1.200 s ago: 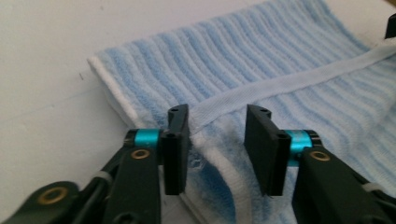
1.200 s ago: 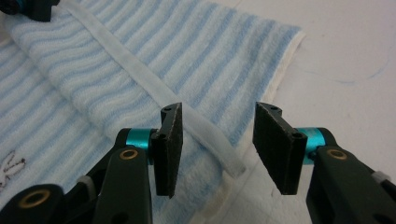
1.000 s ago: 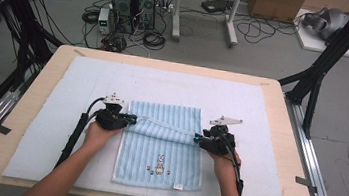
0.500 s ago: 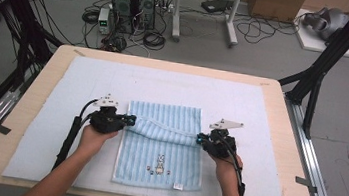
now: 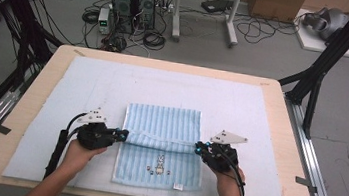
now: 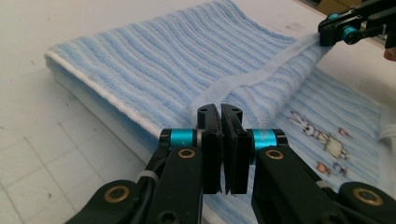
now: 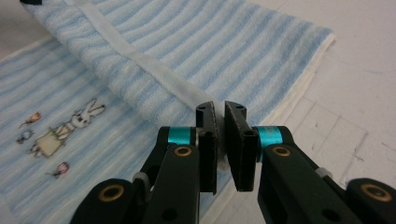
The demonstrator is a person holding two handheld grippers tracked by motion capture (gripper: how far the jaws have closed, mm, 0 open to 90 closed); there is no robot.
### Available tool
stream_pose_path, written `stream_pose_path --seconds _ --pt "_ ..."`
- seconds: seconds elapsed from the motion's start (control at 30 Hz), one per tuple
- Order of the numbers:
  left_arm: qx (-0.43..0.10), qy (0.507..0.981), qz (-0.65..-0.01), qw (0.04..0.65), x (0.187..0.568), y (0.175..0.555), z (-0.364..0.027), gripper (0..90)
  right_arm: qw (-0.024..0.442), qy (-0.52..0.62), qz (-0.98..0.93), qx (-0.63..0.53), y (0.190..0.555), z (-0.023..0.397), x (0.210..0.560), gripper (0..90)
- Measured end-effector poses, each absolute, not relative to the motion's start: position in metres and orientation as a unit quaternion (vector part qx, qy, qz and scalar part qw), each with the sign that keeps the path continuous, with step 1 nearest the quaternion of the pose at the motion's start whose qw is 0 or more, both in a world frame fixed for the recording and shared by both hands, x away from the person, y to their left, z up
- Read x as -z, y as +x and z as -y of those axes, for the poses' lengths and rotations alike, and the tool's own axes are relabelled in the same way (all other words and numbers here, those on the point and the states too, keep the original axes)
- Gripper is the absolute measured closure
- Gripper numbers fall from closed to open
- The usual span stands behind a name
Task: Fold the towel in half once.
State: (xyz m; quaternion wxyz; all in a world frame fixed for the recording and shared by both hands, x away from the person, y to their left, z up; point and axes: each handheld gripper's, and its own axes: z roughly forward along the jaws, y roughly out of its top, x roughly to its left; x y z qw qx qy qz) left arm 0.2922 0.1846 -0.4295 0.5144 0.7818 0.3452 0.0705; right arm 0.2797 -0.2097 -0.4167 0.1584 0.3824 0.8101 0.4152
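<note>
A: Where is the towel [image 5: 164,127] right now?

B: On the pale mat [image 5: 242,106] that covers the desk [image 5: 38,81], near the front edge and roughly in the middle. It's a light blue striped towel with a small rabbit picture [image 5: 159,163] on the near part.

A: And the grippers?

B: The left gripper [image 5: 122,134] is clamped on the left end of a white-hemmed edge, and the right gripper [image 5: 198,148] pinches the right end of that same edge. In the left gripper view its jaws are pressed nearly together with the hem [image 6: 261,77] running out from between them. In the right gripper view the jaws have just been closing; a narrow gap shows at the tips, and cloth is caught between them.

A: So how far along is the folding?

B: My reading is partway. The far portion of the towel lies doubled over, with the held hem stretched across the middle between the two grippers, slightly raised off the layer below. The near part, with the rabbit, lies flat and uncovered.

A: What's left?

B: Probably carrying that edge toward the near side, laying it even with the near hem [image 5: 154,183], then letting go and smoothing. Whether another fold is wanted, I can't tell.
</note>
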Motion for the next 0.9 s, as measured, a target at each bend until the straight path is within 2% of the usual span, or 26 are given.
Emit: stream_pose_path --seconds 0.47,0.57,0.73,0.9 --pt "-0.039 0.795 -0.335 0.504 0.441 0.256 -0.191 82.9 0.145 0.369 -0.815 -0.424 0.241 0.215 0.426 83.4" --pt "-0.032 0.796 -0.337 0.502 0.442 0.253 -0.194 78.5 0.139 0.367 -0.818 -0.422 0.235 0.217 0.429 83.3" --pt "-0.032 0.777 -0.36 0.515 0.437 0.255 -0.202 63.7 0.133 0.361 -0.825 -0.414 0.226 0.221 0.436 83.2" --pt "-0.047 0.754 -0.379 0.535 0.429 0.266 -0.207 58.1 0.132 0.351 -0.832 -0.409 0.22 0.222 0.44 83.1"
